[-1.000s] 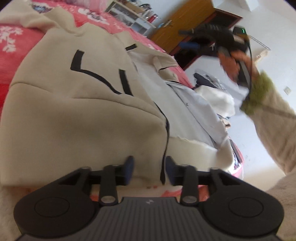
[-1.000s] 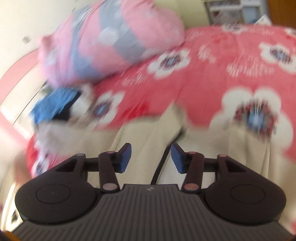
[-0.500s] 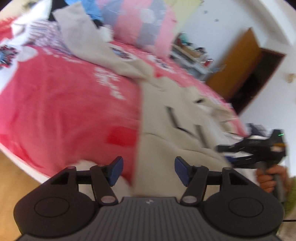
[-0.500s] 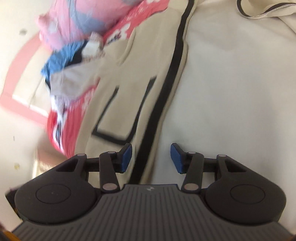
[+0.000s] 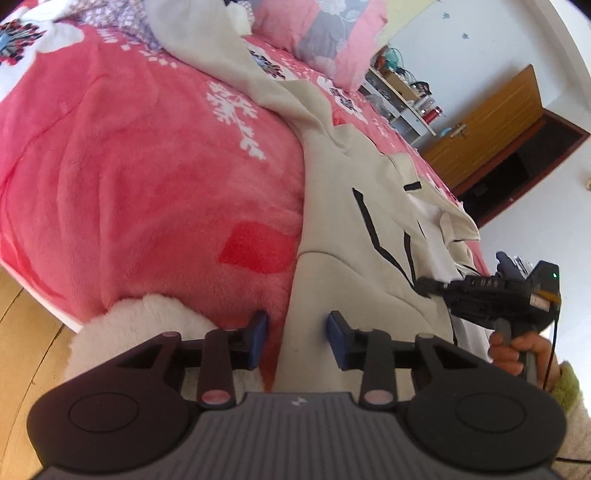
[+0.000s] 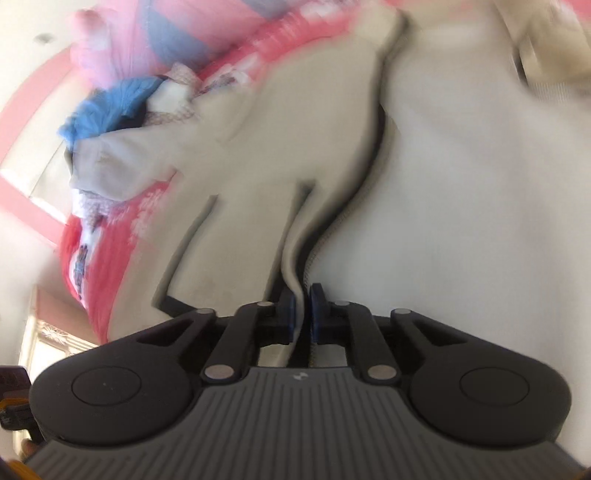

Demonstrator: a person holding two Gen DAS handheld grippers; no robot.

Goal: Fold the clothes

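- Now the right gripper (image 6: 302,310) has its jaws nearly together and closing, pads pinching a raised ridge of the beige jacket (image 6: 461,206) beside its dark zipper edge (image 6: 373,155); half a second ago the jaws stood apart above flat cloth.
- Right view blurred, gripper tilted down onto the fabric, much closer to it than a second ago, when mostly red blanket and pillow filled the view.
- Left gripper (image 5: 297,338) jaws narrower than half a second ago and closing; the jacket's near left hem edge (image 5: 314,295) lies between the blue pads (image 5: 338,341), pads not pressing it — released.
- Left view has hardly shifted since half a second ago; a second ago it faced the jacket front square on.
- Left gripper points down at the near bed edge, slightly rolled.
- In the left view the right gripper (image 5: 424,285) shows at right, tip down on the jacket, held by a hand (image 5: 517,352) with a green-beige cuff.
- Jacket lies spread on the red floral blanket (image 5: 147,184), sleeve trailing to the far left toward a pink-grey pillow (image 5: 325,33).
- White fluffy item (image 5: 147,325) at near left; wooden door (image 5: 491,122) far right.
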